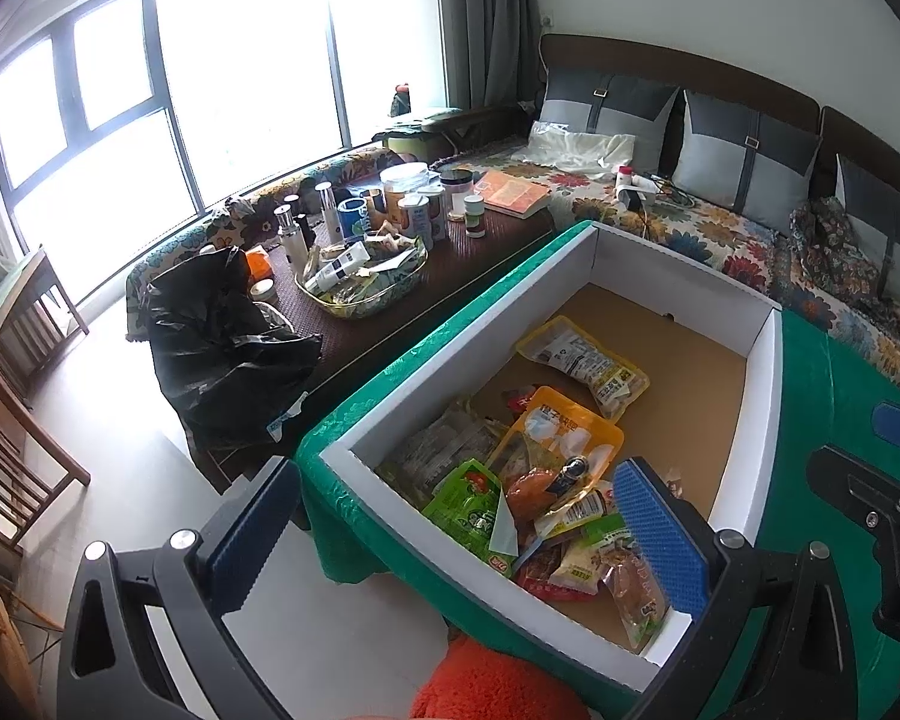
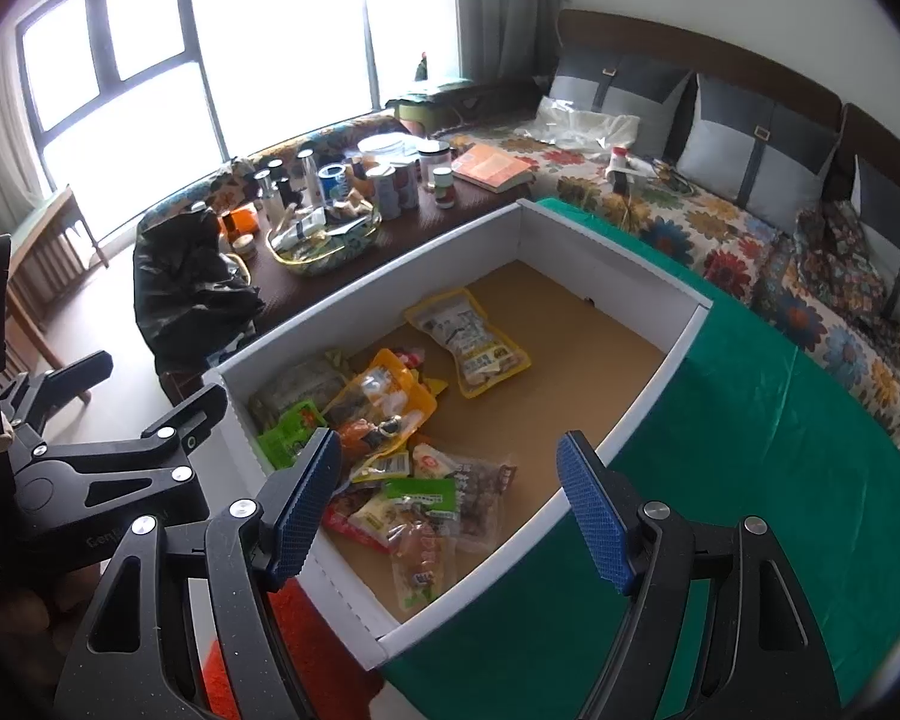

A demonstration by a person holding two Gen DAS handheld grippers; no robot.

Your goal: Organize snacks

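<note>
White box (image 2: 600,276) rim, far half seemingly bare

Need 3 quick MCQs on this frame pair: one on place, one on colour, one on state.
1. Where does the yellow snack packet lie?
A. apart from the pile, toward the box's far end
B. on the green cloth
C. on the sofa

2. What colour is the cloth under the white box?
A. red
B. green
C. grey

3. How do the right gripper jaws stand?
A. shut on a packet
B. open, holding nothing
C. shut, empty

Key: 1 A, it lies alone on the brown floor beyond the snack pile; 2 B, green shows around the box; 3 B, the blue pads stand wide apart above the box.
</note>
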